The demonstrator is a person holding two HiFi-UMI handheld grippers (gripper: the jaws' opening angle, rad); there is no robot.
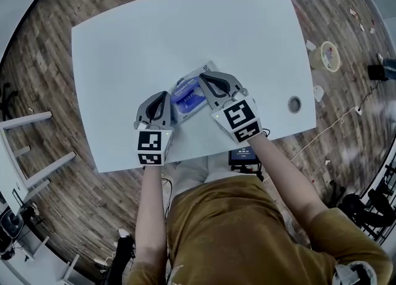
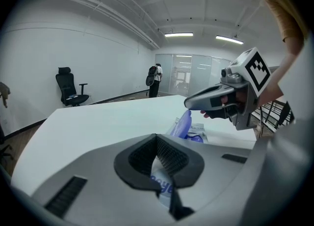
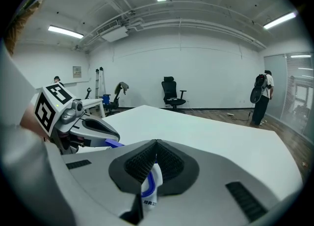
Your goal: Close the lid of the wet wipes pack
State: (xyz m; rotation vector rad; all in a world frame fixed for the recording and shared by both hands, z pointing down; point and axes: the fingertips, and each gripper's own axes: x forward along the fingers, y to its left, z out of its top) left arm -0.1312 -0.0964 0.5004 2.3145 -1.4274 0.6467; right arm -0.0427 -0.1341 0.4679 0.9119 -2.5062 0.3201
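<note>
The wet wipes pack [image 1: 189, 97] lies near the front edge of the white table [image 1: 154, 30], between my two grippers. Its blue lid [image 2: 183, 123] stands up open. My left gripper [image 1: 164, 98] sits at the pack's left end, jaws shut, with the pack's printed film [image 2: 164, 188] showing between the pads. My right gripper [image 1: 203, 80] reaches over the pack's right side, its tip [image 2: 189, 104] just above the raised lid. Its jaws [image 3: 156, 146] are shut with a white, blue-rimmed strip of the pack [image 3: 152, 183] between them. The left gripper [image 3: 117, 137] shows at the left of the right gripper view.
A round cable grommet [image 1: 294, 104] sits in the table at the right, and a tape roll [image 1: 330, 55] lies on the wooden floor beyond. Office chairs [image 3: 171, 92] and a standing person [image 3: 260, 97] are far off in the room.
</note>
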